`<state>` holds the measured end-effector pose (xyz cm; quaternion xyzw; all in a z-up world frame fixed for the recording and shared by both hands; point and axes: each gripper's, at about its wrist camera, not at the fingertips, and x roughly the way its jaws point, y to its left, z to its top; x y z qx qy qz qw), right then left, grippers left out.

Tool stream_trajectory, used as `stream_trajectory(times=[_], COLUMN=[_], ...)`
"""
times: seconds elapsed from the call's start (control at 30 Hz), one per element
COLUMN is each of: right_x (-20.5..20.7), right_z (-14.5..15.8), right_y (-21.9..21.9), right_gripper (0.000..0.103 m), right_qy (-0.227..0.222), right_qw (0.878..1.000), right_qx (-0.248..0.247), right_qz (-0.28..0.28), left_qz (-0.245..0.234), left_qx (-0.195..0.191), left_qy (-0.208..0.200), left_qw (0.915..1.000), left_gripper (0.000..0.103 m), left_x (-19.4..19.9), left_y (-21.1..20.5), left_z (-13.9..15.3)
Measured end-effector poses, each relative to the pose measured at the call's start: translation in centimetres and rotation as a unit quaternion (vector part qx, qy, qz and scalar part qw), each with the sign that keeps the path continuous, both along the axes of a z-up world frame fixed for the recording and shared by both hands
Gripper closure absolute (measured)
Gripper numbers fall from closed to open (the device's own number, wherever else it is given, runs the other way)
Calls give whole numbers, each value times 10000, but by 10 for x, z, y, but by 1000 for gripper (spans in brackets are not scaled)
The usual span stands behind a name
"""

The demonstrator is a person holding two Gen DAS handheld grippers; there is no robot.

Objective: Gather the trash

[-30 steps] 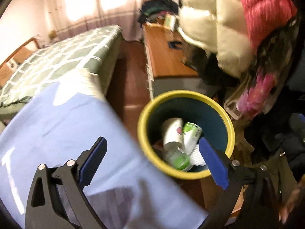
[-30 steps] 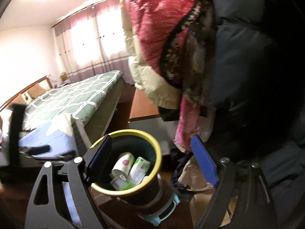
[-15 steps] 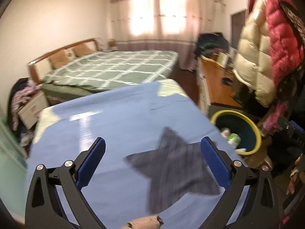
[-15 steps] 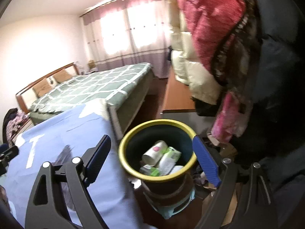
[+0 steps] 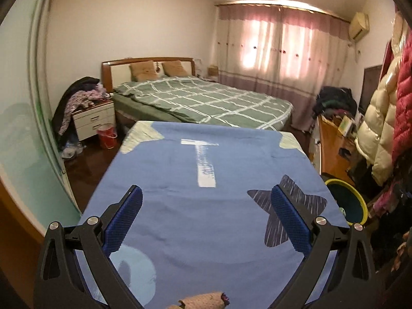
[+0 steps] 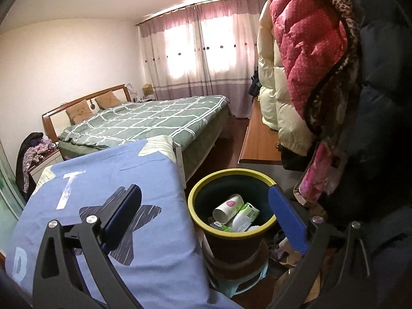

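A dark bin with a yellow rim (image 6: 191, 200) stands beside a blue-covered table (image 6: 144, 164), on a round base and a small stool. Inside lie a white paper cup (image 6: 228, 204), a white-green packet (image 6: 246, 216) and more wrappers. The bin also shows at the right of the left wrist view (image 5: 359, 200). My right gripper (image 6: 206, 219) is open and empty, just above and in front of the bin. My left gripper (image 5: 206, 217) is open and empty over the blue table cover (image 5: 206, 159).
A brown knitted thing (image 5: 203, 300) lies at the table's near edge. Padded coats (image 6: 303, 59) hang close on the right above the bin. A green checked bed (image 5: 206, 100), a nightstand (image 5: 94, 119), a red bucket (image 5: 106, 135) and a wooden desk (image 5: 332, 149) stand beyond.
My left gripper has swung away from the bin and up, to face across the blue table toward the bed. My right gripper has drawn back, with the bin now lower and centred.
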<state>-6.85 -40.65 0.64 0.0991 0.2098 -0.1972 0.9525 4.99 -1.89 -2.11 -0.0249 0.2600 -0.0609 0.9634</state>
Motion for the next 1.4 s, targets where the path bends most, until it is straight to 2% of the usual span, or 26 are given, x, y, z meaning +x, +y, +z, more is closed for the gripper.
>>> stream_trajectory(times=[0.3, 0.77, 1.4], right_x=[-5, 4, 6], right_z=[5, -1, -3], right_y=[6, 18, 18], right_gripper=[7, 7, 7], right_qy=[-37, 124, 145], right_qw=[9999, 9994, 9993], right_qx=[-36, -88, -63], right_qz=[122, 324, 328], left_qz=[116, 84, 25], left_qx=[16, 19, 23], left_qy=[-255, -81, -15], left_qw=[9996, 9999, 10000], left_gripper=[5, 5, 5], left_x=[-31, -22, -16], left_y=[10, 5, -1], left_z=[13, 5, -3])
